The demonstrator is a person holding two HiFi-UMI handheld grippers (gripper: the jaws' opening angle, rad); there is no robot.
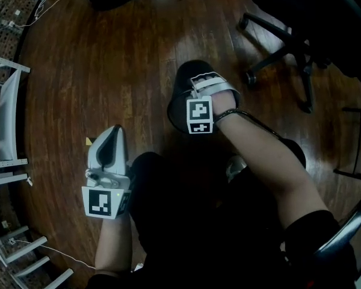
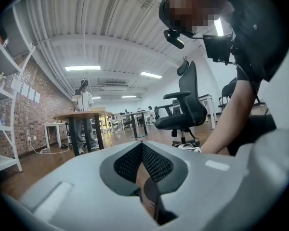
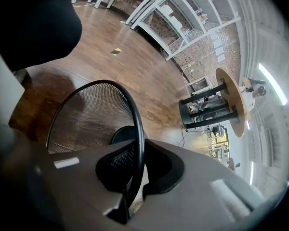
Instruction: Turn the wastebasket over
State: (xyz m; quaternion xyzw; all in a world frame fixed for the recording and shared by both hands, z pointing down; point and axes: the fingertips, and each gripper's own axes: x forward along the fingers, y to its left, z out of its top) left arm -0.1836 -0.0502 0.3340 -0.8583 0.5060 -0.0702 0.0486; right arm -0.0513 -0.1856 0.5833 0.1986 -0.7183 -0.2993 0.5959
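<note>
The black mesh wastebasket [image 1: 179, 88] stands on the wooden floor in front of the person's knees. In the right gripper view its round black rim [image 3: 136, 124] runs straight between the jaws, with the mesh wall [image 3: 86, 114] and dark bottom behind it. My right gripper [image 1: 197, 78] [image 3: 136, 153] is shut on that rim and tilts downward. My left gripper [image 1: 113, 131] [image 2: 141, 146] is held off to the left, level and away from the basket, its jaws closed together with nothing between them.
A black office chair [image 1: 289, 35] stands at the upper right, and its wheeled base reaches toward the basket. White shelf frames [image 1: 9, 101] line the left side. A yellow tape mark [image 1: 88, 141] lies on the floor. A round table [image 3: 231, 100] stands farther off.
</note>
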